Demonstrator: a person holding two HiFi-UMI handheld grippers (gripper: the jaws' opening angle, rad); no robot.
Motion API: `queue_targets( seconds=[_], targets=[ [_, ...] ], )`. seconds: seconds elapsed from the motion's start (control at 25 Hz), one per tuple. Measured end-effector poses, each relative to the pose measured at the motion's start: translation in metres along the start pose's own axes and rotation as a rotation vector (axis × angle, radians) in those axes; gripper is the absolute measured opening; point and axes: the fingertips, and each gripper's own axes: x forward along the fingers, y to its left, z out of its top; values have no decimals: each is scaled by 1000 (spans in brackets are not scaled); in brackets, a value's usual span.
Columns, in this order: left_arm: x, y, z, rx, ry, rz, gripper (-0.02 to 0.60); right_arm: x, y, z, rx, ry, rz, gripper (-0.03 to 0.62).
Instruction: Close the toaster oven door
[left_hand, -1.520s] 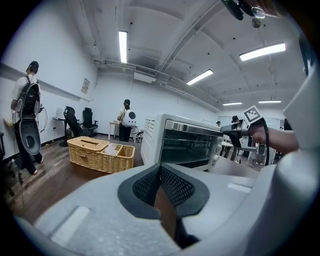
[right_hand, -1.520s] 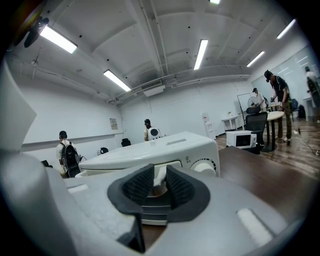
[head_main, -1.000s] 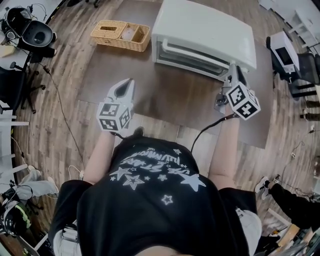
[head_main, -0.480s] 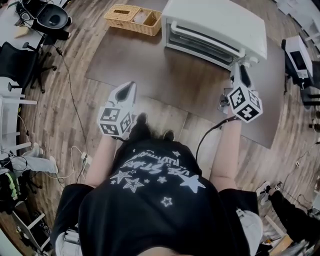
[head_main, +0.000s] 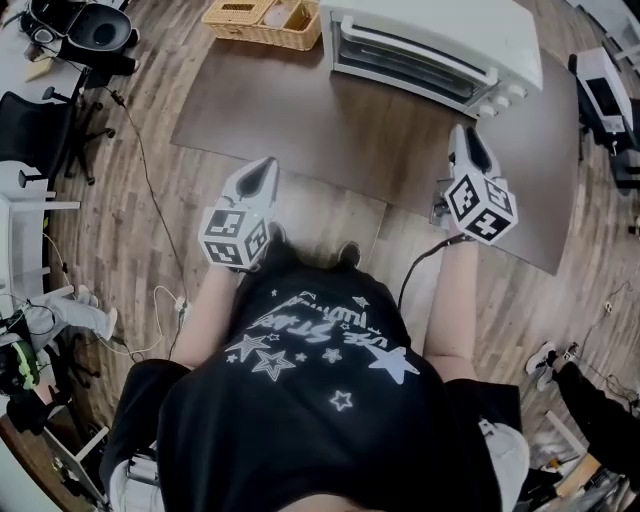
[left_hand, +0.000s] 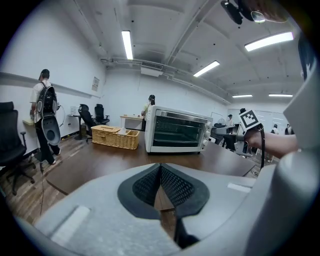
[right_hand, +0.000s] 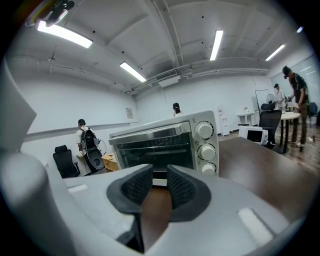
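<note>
basket (head_main: 262, 12) left of toaster oven (head_main: 430, 35), on table (head_main: 330, 130)

The white toaster oven (head_main: 440, 40) stood on the far side of the brown table (head_main: 330, 140), door shut, with a wicker basket (head_main: 262, 15) just beside it. The right gripper (head_main: 463, 135) hovered near the oven's knobs, its jaws closing on nothing. The left gripper (head_main: 265, 168) hung over the table's near edge.

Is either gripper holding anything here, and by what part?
Nothing is held. The left gripper is shut, empty; the right gripper, jaws closing, has nothing between them.
</note>
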Motion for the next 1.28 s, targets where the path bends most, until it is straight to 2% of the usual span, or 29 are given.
queue_targets(
  seconds=[0.4,0.84,1.04,1.28],
  targets=[
    [21,23,14,78,4,-231,11,-39,40,-20,28,-4,-160,5],
    [27,71,25,148,-2,-510,11,-81,114,-43,73,-27,-403,5],
    [20,84,11,186,41,-638,11,-112,157,-70,121,-19,-506,5],
    [11,85,-12,194,85,-714,11,-145,188,-98,132,16,-565,5]
  ],
)
